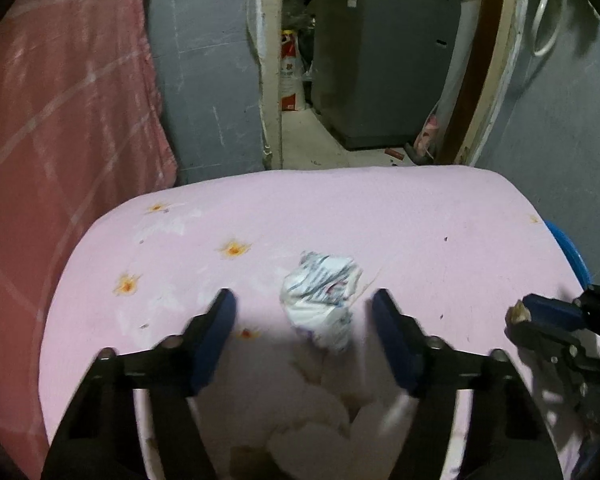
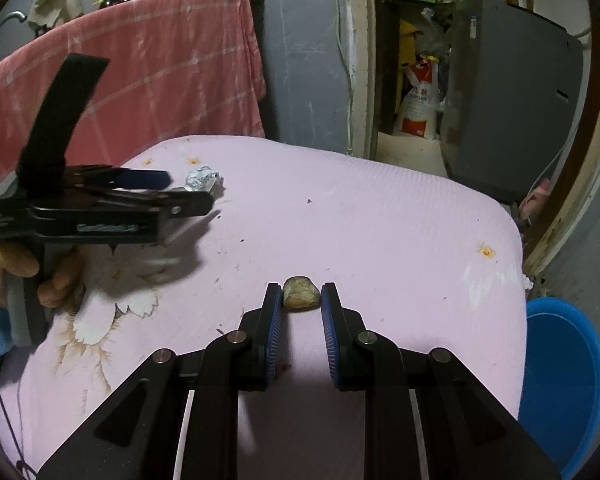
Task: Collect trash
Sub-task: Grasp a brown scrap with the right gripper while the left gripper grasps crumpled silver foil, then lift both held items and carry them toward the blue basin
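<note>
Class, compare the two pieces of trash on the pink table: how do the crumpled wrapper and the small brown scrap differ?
The crumpled wrapper is white with blue print; the brown scrap is tan and plain. The wrapper lies free on the pink table ahead of the open left gripper; the scrap is pinched at the right gripper tips. The wrapper looks larger. Both are trash.
</note>
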A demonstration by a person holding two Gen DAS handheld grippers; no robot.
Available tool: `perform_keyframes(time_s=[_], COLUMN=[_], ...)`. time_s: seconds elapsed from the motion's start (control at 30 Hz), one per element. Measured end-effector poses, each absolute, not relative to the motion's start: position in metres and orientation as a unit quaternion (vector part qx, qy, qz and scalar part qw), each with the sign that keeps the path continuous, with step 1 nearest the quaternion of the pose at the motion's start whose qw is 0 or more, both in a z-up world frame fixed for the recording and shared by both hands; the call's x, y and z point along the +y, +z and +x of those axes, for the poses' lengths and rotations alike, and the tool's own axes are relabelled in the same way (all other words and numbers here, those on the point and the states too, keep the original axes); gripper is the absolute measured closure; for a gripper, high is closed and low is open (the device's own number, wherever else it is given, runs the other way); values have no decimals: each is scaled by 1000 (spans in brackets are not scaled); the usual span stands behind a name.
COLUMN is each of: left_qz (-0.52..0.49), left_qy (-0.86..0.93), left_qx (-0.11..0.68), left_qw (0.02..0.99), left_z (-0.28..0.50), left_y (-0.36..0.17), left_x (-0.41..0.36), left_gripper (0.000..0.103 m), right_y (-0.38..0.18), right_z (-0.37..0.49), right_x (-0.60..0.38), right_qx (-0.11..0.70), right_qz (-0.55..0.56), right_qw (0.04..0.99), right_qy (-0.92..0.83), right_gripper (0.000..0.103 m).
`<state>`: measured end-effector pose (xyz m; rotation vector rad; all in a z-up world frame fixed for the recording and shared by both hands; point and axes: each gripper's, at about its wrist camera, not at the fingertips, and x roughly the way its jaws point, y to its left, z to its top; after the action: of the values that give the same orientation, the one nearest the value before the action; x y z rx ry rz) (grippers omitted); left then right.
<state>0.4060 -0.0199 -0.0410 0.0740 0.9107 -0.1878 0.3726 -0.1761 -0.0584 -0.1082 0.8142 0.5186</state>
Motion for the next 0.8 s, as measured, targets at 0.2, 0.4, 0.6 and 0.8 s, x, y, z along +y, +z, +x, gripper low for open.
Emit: perform_keyframes(time_s=[0.2, 0.4, 0.6, 0.8], left_qz=[69, 51, 5, -21], left_qy=[-98, -100, -115, -123], left_qx=[436, 432, 393, 320], left_qw=[892, 895, 912, 939], left_z=[401, 389, 363, 327], left_y=[-46, -43, -26, -6], left_x=[-37, -39, -39, -50], left_gripper=[73, 75, 75, 75], right_y=[-59, -59, -50, -32], right_z=[369, 365, 348, 321], right_x=[-178, -185, -200, -219], right_qx=[392, 382, 328, 246], right_qz=[-50, -33, 1, 40], right_qw=[884, 892, 917, 945], right_qy=[249, 239, 225, 212], right_gripper=[85, 85, 85, 85])
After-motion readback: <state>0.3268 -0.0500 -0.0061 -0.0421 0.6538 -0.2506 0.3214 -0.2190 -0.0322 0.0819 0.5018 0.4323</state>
